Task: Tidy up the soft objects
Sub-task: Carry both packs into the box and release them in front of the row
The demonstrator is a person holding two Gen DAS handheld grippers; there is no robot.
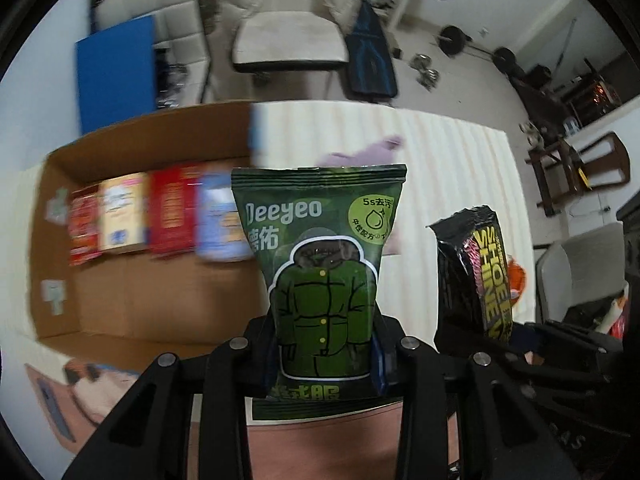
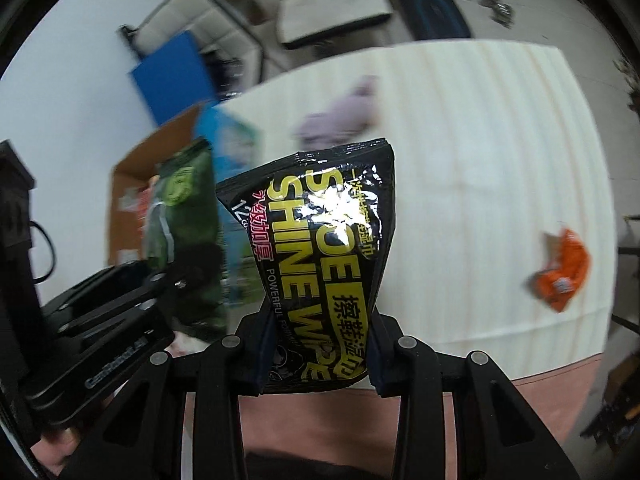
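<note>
My left gripper (image 1: 324, 356) is shut on a green Deeyeo wipes pack (image 1: 320, 264), held upright above the table near the open cardboard box (image 1: 132, 300). My right gripper (image 2: 320, 354) is shut on a black Shoe Shine wipes pack (image 2: 320, 248), held upright over the table. The black pack also shows in the left wrist view (image 1: 476, 272), to the right of the green one. The green pack shows blurred in the right wrist view (image 2: 184, 216), to the left. Several packs (image 1: 160, 216) stand in a row inside the box.
A white ribbed table (image 2: 480, 160) holds a purple soft item (image 2: 340, 120) at the back and an orange pack (image 2: 560, 276) at the right. A blue board (image 1: 116, 76), chairs (image 1: 288, 40) and weights (image 1: 452, 40) stand on the floor beyond.
</note>
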